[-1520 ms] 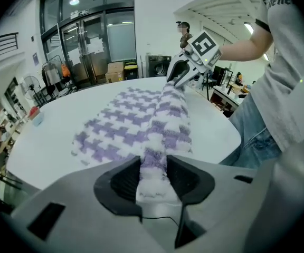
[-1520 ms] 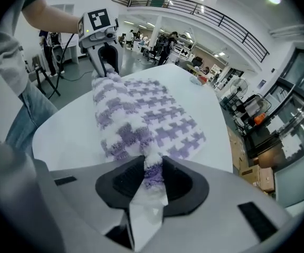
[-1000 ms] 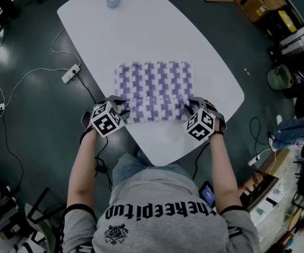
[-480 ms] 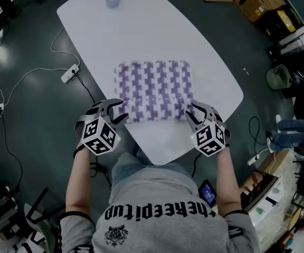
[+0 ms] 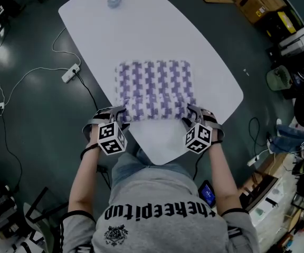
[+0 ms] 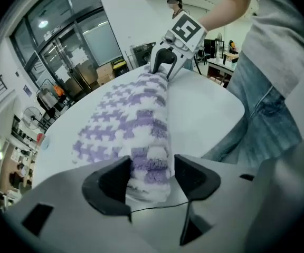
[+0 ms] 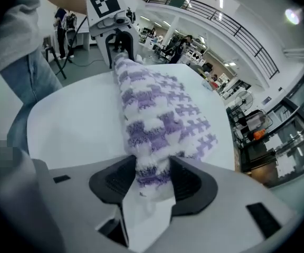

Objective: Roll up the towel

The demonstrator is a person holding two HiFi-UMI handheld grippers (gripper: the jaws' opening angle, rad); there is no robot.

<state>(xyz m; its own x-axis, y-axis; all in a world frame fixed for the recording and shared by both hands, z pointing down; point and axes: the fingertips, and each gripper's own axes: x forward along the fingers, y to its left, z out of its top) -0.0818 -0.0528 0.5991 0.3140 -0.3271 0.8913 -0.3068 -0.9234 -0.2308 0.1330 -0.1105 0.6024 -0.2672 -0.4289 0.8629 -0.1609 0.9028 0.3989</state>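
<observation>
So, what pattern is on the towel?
The towel has a purple and white houndstooth-style check; it shows best in the head view.

right hand-held gripper | jaws just opening | towel roll between

A white oval table stands on a dark grey floor, a white power strip lying beside it.

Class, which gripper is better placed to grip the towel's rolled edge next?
Right, narrowly. Both grippers' jaws have just been opening; the towel roll fills the right gripper, while the left gripper shows slack beside one pad.
</observation>
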